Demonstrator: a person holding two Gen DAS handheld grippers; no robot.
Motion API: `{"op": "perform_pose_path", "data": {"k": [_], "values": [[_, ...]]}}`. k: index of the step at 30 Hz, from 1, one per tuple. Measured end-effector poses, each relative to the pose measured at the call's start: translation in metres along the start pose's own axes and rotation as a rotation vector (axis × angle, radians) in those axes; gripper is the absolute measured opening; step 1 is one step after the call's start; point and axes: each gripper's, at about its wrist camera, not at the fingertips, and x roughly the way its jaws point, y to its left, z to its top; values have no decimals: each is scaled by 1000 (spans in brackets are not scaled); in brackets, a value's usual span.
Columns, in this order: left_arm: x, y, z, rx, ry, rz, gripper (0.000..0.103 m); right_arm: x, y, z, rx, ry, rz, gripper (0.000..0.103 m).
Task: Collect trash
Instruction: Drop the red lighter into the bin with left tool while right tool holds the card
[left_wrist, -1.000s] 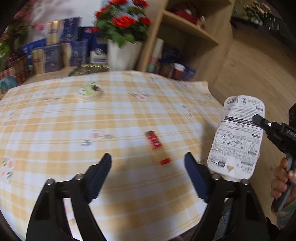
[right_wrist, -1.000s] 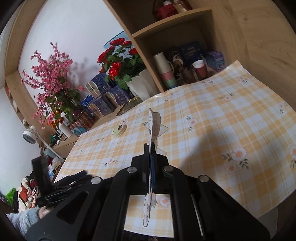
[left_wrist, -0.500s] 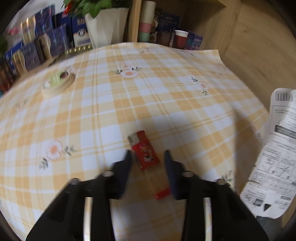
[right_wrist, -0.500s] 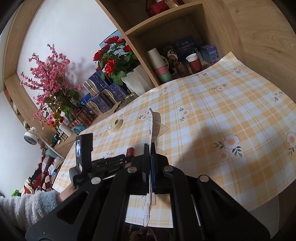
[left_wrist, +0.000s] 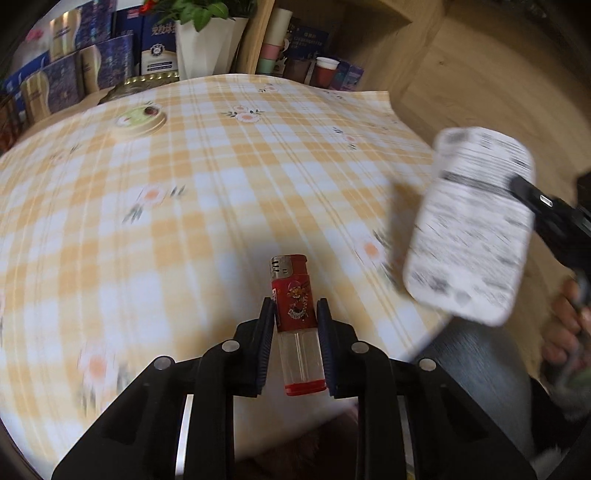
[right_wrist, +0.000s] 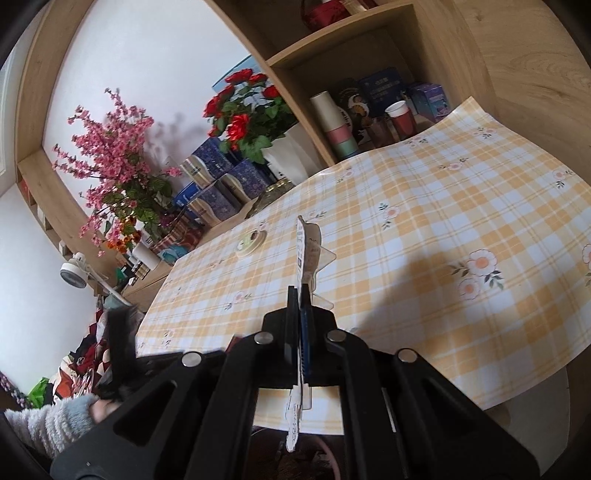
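Left wrist view: the left gripper (left_wrist: 295, 314), open above the bench (left_wrist: 184, 184) a second ago, now clamps the lighter (left_wrist: 295, 314); the right gripper (right_wrist: 300, 295) still pinches the wrapper (right_wrist: 306, 251), both ready for binning.

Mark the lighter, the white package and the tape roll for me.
lighter (left_wrist: 294, 302): left wrist view, on its red printed label between the tool's fingers.
white package (left_wrist: 469, 236): left wrist view, on its blurred printed face.
tape roll (right_wrist: 251, 240): right wrist view, on its top ring, lying on the tablecloth.
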Motion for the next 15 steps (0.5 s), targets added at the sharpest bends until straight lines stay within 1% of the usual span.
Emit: {"op": "perform_pose_path", "data": {"k": [3,5,7,10,13,15], "values": [[-26,-6,-32,-7,1,-33,23,-3,13,-6,-18,8,10,5],[-40,-7,-57,-19,16,-54,23,-4,19,-8,-23,12,14,5],[-45,-7,-75,-26,33,-57,23,-4,24,-11,-26,15,17,5],[-47,-3,-104,-41,73,-36,21,-3,34,-15,-34,19,19,5],[-46,1,-118,-64,99,-38,22,-1,43,-17,-44,27,21,5],[-46,3,-121,-72,104,-42,35,0,47,-17,-54,30,20,5]]}}
